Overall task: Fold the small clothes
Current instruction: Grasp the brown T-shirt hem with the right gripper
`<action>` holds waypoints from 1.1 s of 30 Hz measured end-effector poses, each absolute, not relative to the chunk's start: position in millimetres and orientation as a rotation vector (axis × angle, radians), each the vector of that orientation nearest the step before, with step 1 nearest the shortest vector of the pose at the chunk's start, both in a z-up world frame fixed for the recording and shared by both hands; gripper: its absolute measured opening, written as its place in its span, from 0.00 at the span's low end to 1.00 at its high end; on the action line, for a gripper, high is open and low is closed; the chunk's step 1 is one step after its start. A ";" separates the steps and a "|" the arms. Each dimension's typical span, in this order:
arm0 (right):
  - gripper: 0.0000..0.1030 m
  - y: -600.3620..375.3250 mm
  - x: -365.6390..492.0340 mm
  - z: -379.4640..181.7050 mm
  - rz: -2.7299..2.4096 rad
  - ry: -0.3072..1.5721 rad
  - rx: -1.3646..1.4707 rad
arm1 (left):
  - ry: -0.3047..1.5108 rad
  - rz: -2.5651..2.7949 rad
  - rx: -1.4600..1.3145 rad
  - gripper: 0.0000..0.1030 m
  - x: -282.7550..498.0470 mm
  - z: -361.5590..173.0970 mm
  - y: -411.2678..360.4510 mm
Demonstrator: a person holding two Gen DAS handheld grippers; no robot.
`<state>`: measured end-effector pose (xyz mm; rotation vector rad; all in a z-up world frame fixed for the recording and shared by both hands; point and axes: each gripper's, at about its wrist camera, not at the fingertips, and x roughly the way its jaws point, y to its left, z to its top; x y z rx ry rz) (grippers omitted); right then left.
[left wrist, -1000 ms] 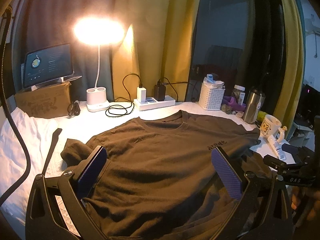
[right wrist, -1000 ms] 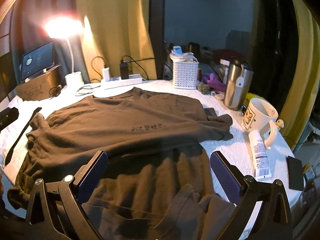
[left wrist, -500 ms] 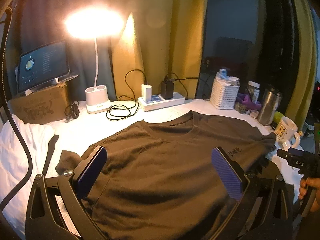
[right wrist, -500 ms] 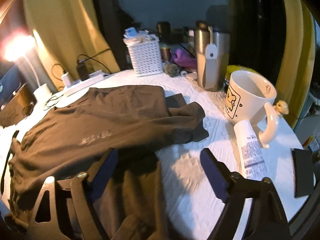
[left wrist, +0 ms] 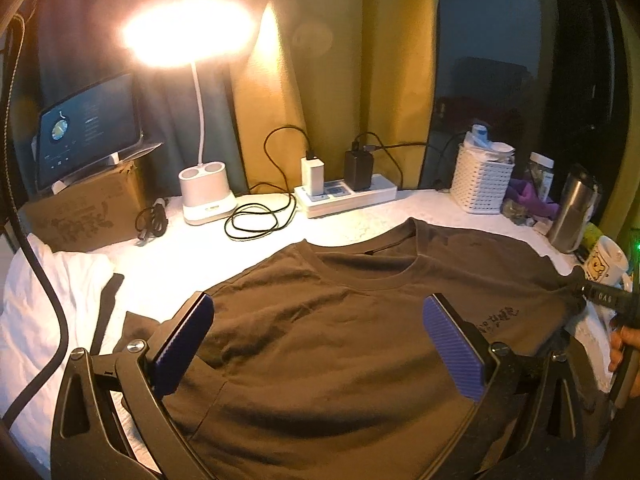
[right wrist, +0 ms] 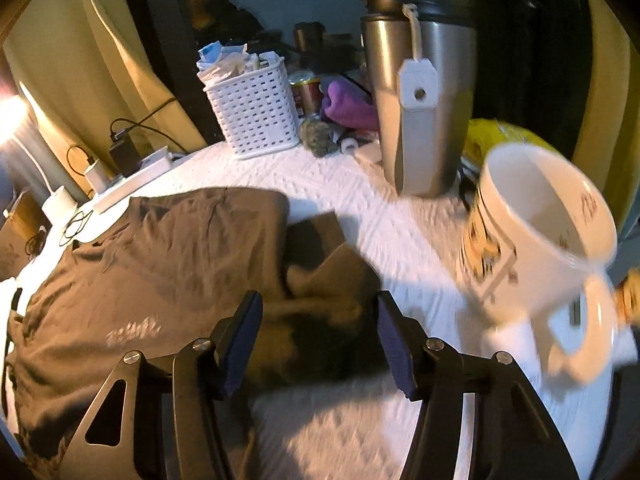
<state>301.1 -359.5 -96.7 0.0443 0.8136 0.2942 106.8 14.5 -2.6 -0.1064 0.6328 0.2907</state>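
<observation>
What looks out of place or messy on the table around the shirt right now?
The brown T-shirt's right sleeve lies bunched and rumpled instead of flat, just ahead of the right gripper. A white mug stands close beside that sleeve. Nothing looks spilled.

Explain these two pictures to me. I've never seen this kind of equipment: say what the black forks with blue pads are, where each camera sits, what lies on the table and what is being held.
No robot here: a person holds a two-finger gripper in each hand, with a camera on each looking along its fingers.

The left-wrist view shows the left gripper, wide open above a brown T-shirt spread on the white table cover.

The right-wrist view shows the right gripper at the shirt's sleeve. Its jaws have just been closing, but the pads do not yet press the cloth.

Around it stand a lamp, a power strip, a white basket, a steel tumbler and a mug. Nothing is held.
</observation>
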 end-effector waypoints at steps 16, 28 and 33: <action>0.58 -325.6 380.5 -119.6 0.305 0.867 -0.151 | 0.647 0.452 -0.097 1.00 103.8 -1.7 35.4; 0.05 -318.9 362.8 -98.6 0.372 0.787 -0.150 | 0.647 0.484 -0.123 1.00 100.7 -1.6 68.9; 0.05 -327.9 341.1 -56.5 0.306 0.688 -0.125 | 0.632 0.460 -0.123 1.00 97.9 1.9 88.9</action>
